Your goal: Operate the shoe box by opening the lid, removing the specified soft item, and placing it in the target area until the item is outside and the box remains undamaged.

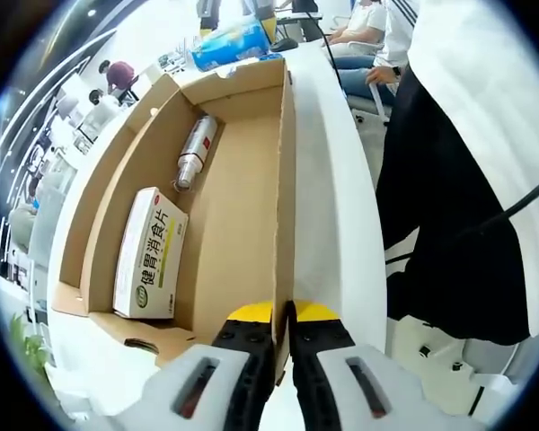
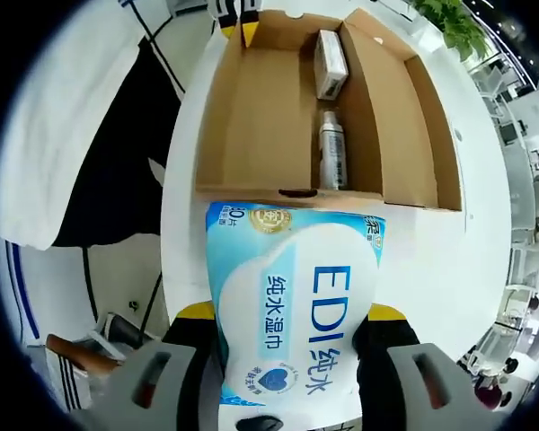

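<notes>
- The left gripper (image 1: 281, 334) has its fingers pressed together on the near side wall of the cardboard shoe box (image 1: 242, 193), pinching the top edge of that wall and steadying the box on the white table (image 1: 328, 180).
- The right gripper (image 2: 292, 346) has its fingers spread wide around a soft blue-and-white pack of wet wipes (image 2: 296, 314), clamped on its two sides; the pack bulges between them.
- From the right gripper view the pack sits outside the box, just beyond its end wall, over the table.
- The box stands open, lid folded out to the side; I see no tear or crush in the card.
- Still inside lie a white medicine carton (image 1: 151, 253) and a silver bottle (image 1: 195, 153), end to end along the far wall.
- So I judge opening and lifting out done; what is left is setting the pack down in the target area, which I can't pick out, and letting go.
</notes>
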A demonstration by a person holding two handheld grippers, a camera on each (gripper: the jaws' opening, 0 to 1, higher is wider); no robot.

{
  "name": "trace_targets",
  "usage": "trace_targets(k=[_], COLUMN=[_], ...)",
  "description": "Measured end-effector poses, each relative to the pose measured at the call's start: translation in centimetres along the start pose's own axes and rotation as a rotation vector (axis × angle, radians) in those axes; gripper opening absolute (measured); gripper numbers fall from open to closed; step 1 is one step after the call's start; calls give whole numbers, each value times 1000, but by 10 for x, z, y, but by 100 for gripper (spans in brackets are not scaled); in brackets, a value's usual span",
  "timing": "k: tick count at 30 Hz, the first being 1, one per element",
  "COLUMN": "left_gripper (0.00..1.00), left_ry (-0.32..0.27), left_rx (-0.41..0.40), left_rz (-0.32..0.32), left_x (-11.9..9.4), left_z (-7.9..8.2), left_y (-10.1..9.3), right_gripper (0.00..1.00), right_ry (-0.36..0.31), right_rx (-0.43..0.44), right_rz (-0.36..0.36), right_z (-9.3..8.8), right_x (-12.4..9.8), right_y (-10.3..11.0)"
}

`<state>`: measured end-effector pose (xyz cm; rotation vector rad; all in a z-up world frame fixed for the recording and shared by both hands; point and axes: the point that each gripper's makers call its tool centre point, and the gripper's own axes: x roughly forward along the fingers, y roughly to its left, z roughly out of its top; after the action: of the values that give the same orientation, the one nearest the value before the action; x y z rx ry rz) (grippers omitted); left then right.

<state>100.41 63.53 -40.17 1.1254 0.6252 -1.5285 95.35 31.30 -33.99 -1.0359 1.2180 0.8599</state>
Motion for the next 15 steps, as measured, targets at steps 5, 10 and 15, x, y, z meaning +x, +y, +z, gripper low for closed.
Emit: trace_targets(k=[5,10,15], left_gripper=[4,4,4], left_ry=[-1,0,1], left_rx=[-1,-3,-4], left_rz=[-2,-2,-1], left_x=[0,0,0], left_z=[0,0,0], left_y=[0,0,0], right_gripper=[57,57,58], right_ry=[3,7,7], right_rx=[-14,-20,-40], right_rz=[3,7,9], right_z=[0,0,2], right_x=[6,9,6], right_y=[0,0,2])
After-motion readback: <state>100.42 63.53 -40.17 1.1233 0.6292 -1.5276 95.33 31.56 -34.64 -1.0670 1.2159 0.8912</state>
